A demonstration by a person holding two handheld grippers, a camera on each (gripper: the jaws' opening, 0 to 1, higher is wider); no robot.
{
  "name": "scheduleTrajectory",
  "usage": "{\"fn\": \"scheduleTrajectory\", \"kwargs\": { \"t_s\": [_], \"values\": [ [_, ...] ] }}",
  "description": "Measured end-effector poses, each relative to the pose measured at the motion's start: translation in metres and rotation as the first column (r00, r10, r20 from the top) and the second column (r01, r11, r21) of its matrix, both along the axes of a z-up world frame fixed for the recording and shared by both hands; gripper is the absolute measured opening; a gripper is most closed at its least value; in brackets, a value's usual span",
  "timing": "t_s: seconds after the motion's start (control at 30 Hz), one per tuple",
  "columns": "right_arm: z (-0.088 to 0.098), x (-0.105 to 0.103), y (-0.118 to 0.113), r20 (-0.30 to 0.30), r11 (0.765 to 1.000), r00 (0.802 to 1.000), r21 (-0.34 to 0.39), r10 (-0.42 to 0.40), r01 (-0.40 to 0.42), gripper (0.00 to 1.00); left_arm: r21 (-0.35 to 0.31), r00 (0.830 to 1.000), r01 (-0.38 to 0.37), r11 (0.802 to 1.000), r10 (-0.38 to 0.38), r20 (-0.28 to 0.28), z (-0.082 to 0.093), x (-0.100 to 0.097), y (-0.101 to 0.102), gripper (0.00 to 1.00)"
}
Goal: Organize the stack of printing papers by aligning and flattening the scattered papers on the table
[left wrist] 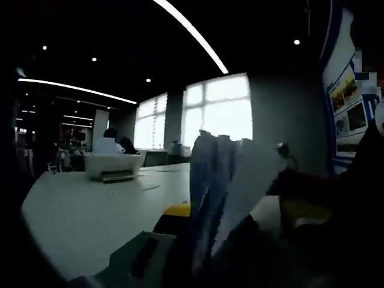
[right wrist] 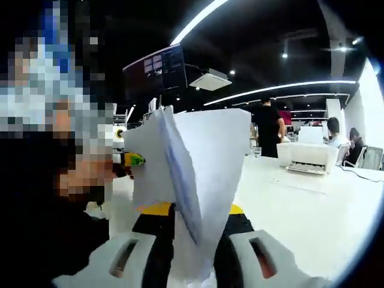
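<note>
A: Left gripper view, left to right?
B: White boxy printer (left wrist: 113, 165) on smooth white table (left wrist: 78, 210); upright sheaf of thin white printing papers (left wrist: 225, 180); left tongs' (left wrist: 198, 255) grip: cannot tell.

A: Right gripper view?
B: Right tongs (right wrist: 192, 255) clamp the fanned papers (right wrist: 192, 168); printer (right wrist: 309, 157) right.

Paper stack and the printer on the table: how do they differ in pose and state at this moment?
The paper stack stands upright on edge, lifted between the right gripper jaws; the printer sits flat on the table. The stack's sheets fan apart with uneven top edges; the printer is a compact closed box. The stack is near the camera, the printer farther back. Both are white.
</note>
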State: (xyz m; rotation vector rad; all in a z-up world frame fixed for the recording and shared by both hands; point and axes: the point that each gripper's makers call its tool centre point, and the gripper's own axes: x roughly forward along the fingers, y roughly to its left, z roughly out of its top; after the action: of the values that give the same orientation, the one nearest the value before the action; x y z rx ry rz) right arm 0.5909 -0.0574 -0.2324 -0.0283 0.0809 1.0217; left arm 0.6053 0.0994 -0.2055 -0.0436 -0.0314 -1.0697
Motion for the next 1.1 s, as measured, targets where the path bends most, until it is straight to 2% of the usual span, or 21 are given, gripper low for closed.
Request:
{"fn": "scheduleTrajectory", "kwargs": {
  "t_s": [0.03, 0.1, 0.2, 0.23, 0.27, 0.3, 0.33, 0.37, 0.5, 0.57, 0.63, 0.67, 0.73, 0.8, 0.87, 0.9, 0.93, 0.97, 1.0, 1.03, 1.1],
  "values": [
    [0.006, -0.008, 0.007, 0.017, 0.998, 0.998, 0.012, 0.057, -0.057, 0.0, 0.003, 1.0, 0.006, 1.0, -0.006, -0.011, 0.002, -0.001, -0.002, 0.06],
    [0.015, -0.007, 0.009, 0.049, 0.999, 0.998, 0.005, 0.039, -0.039, 0.0, 0.009, 1.0, 0.009, 1.0, -0.009, -0.001, 0.008, -0.004, -0.005, 0.06],
    [0.025, -0.006, 0.009, 0.057, 0.998, 0.997, 0.026, 0.054, -0.055, 0.0, -0.002, 1.0, -0.004, 1.0, 0.004, 0.006, 0.016, -0.003, -0.001, 0.06],
    [0.025, -0.004, 0.008, 0.05, 0.998, 0.998, 0.032, 0.047, -0.048, 0.0, -0.005, 1.0, -0.007, 1.0, 0.007, 0.003, 0.016, -0.002, 0.001, 0.08],
    [0.022, 0.0, 0.005, 0.027, 0.999, 0.999, 0.037, 0.035, -0.036, 0.03, -0.008, 1.0, -0.017, 1.0, 0.017, -0.002, 0.014, 0.002, 0.002, 0.16],
    [0.019, 0.001, 0.004, 0.005, 0.999, 1.0, 0.04, 0.031, -0.031, 0.1, -0.01, 0.999, -0.03, 1.0, 0.03, -0.019, 0.011, 0.006, 0.004, 0.24],
    [0.013, 0.006, 0.001, -0.034, 0.999, 0.999, 0.047, 0.01, -0.009, 0.17, -0.007, 0.999, -0.031, 0.999, 0.031, -0.035, 0.008, 0.008, 0.004, 0.27],
    [0.011, 0.008, -0.001, -0.033, 0.999, 0.999, 0.047, 0.007, -0.005, 0.21, -0.003, 0.999, -0.022, 1.0, 0.022, -0.043, 0.004, 0.009, 0.004, 0.28],
    [0.005, 0.003, -0.003, -0.044, 0.999, 0.999, 0.049, 0.019, -0.017, 0.18, -0.011, 0.999, 0.006, 1.0, -0.006, -0.045, -0.001, 0.011, -0.003, 0.34],
    [0.005, 0.002, -0.004, -0.044, 0.999, 0.999, 0.049, 0.022, -0.02, 0.13, -0.012, 0.999, 0.023, 1.0, -0.023, -0.043, -0.003, 0.012, -0.006, 0.31],
    [0.008, -0.003, -0.003, -0.036, 0.997, 0.998, 0.064, 0.048, -0.045, 0.0, 0.003, 0.998, 0.064, 0.998, -0.064, -0.025, -0.004, 0.008, -0.01, 0.16],
    [0.009, -0.005, -0.002, -0.033, 0.996, 0.998, 0.069, 0.057, -0.055, 0.0, 0.006, 0.997, 0.073, 0.997, -0.073, -0.021, -0.004, 0.006, -0.011, 0.06],
    [0.017, -0.005, 0.001, 0.013, 0.996, 0.998, 0.067, 0.057, -0.058, 0.0, 0.013, 0.998, 0.06, 0.998, -0.06, -0.003, 0.0, 0.005, -0.012, 0.06],
    [0.022, -0.004, 0.001, 0.021, 0.996, 0.998, 0.073, 0.058, -0.06, 0.0, 0.001, 0.998, 0.06, 0.998, -0.06, 0.005, 0.006, 0.003, -0.011, 0.06],
    [0.02, -0.002, 0.0, 0.001, 0.995, 0.998, 0.079, 0.055, -0.055, 0.0, -0.003, 0.998, 0.055, 0.998, -0.055, -0.001, 0.006, 0.005, -0.009, 0.06],
    [0.019, -0.001, 0.0, -0.009, 0.995, 0.999, 0.082, 0.054, -0.053, 0.0, -0.005, 0.999, 0.052, 0.999, -0.052, -0.003, 0.005, 0.006, -0.008, 0.09],
    [0.018, 0.0, -0.001, -0.019, 0.995, 0.998, 0.085, 0.052, -0.051, 0.03, -0.007, 0.999, 0.05, 0.999, -0.05, -0.006, 0.005, 0.008, -0.007, 0.15],
    [0.016, 0.001, -0.001, -0.028, 0.995, 0.998, 0.088, 0.051, -0.048, 0.12, -0.011, 0.999, 0.043, 0.999, -0.043, -0.016, 0.004, 0.01, -0.007, 0.25],
    [0.014, 0.002, -0.001, -0.038, 0.995, 0.998, 0.091, 0.049, -0.045, 0.17, -0.015, 0.999, 0.037, 0.999, -0.037, -0.027, 0.002, 0.012, -0.006, 0.28],
    [0.01, 0.002, -0.002, -0.047, 0.995, 0.998, 0.088, 0.043, -0.039, 0.18, -0.006, 0.997, 0.064, 0.998, -0.064, -0.043, -0.002, 0.01, -0.008, 0.27],
    [0.008, -0.001, -0.001, -0.045, 0.996, 0.998, 0.083, 0.049, -0.045, 0.16, -0.004, 0.996, 0.079, 0.997, -0.079, -0.039, -0.003, 0.01, -0.012, 0.29]
  ]
}}
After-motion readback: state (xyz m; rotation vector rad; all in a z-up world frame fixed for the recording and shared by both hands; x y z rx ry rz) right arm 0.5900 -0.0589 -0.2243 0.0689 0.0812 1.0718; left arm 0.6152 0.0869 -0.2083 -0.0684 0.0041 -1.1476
